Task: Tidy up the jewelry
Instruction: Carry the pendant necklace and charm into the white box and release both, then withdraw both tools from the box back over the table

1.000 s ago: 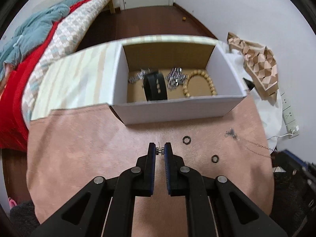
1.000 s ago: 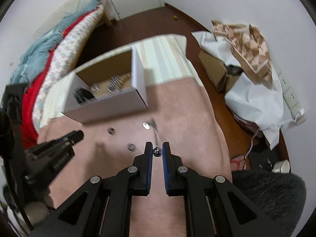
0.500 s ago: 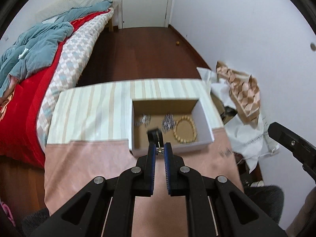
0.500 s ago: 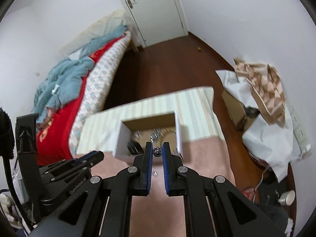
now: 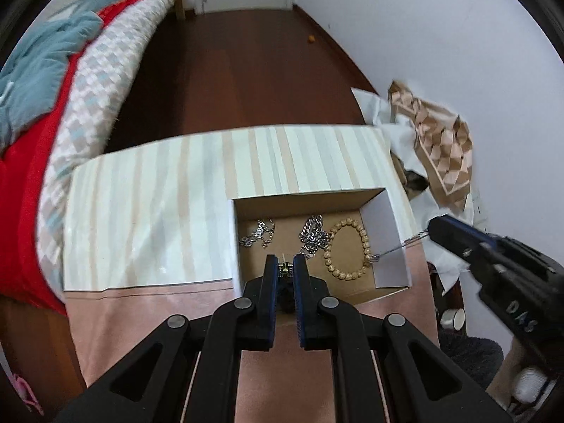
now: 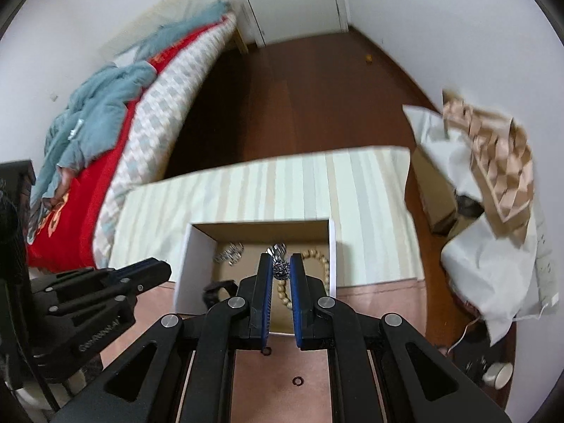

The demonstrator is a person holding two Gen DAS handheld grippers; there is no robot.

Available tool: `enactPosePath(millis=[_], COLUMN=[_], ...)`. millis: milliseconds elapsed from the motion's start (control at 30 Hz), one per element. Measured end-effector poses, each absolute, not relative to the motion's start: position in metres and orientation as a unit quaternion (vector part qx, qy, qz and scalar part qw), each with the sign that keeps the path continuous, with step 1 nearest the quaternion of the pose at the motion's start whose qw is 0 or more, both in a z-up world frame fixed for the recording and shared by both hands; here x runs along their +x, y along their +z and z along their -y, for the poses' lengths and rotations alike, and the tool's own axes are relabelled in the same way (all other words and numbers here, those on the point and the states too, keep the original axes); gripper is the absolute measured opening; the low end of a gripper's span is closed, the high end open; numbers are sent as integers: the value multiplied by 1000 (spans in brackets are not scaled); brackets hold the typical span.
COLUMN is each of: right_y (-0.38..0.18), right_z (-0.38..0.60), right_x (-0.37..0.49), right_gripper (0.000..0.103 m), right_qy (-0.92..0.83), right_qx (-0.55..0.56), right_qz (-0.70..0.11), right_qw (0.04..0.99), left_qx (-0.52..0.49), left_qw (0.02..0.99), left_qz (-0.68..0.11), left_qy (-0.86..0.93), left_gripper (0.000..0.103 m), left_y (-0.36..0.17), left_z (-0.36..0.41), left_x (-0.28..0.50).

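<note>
An open white cardboard box with a brown floor (image 5: 389,218) stands on the table, straddling the line where the pale striped cloth (image 5: 148,211) at the far edge meets the pinkish-brown cover (image 5: 158,313) on the near side. On the box floor lie a wooden bead bracelet (image 5: 347,250) toward the right wall, a heap of silver chain (image 5: 313,234) just left of it, and a smaller tangle of silver chain (image 5: 257,236) toward the left wall. The black left gripper (image 5: 285,269) hangs over the box's near wall, its jaws clenched on a small metal jewelry piece (image 5: 285,268) pinched at the tips; what kind of piece it is cannot be told. A black strap-like band (image 6: 218,287) shows in the box's near left corner. The black right gripper (image 6: 281,270) hangs over the right half of the box, clamped on a small silver pendant (image 6: 281,270); from the left wrist view a thin chain (image 5: 394,246) runs from its tips down across the right wall of the box to a small end piece near the bead bracelet. Two small dark rings (image 6: 298,380) lie on the pinkish-brown cover near the table's near edge, apart from the box. Beyond the table's far edge lies dark wooden floor (image 5: 246,70); a bed with a red and checked cover (image 5: 88,81) stands past the left edge.
</note>
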State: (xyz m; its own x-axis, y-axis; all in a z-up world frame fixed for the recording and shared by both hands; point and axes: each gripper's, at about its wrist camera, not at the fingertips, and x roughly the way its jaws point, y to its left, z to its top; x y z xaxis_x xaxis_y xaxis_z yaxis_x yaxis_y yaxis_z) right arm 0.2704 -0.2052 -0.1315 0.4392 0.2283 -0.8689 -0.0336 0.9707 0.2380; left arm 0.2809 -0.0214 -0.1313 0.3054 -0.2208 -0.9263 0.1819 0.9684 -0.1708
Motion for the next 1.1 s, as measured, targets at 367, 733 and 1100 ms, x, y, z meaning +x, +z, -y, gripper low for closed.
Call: enactPosePath(millis=[367,733,1100], right_y=[-179,-171,-159], right_z=[219,221,209], right_x=[288,281,256], right_gripper=[11,63,103], right_qy=[75,60,-3], right_qx=[118,95,0], right_qz=[-586,-601,-583], right_qw=[798,792,812], left_qx=[-36,-29,24], left_qw=[767,805,833], left_qz=[-622,-589,-552], left_qy=[-151,-66,11], left_gripper=[9,70,100], left_y=[-155,-137,-129], left_z=[39,4,-13], left_x=[306,298,254])
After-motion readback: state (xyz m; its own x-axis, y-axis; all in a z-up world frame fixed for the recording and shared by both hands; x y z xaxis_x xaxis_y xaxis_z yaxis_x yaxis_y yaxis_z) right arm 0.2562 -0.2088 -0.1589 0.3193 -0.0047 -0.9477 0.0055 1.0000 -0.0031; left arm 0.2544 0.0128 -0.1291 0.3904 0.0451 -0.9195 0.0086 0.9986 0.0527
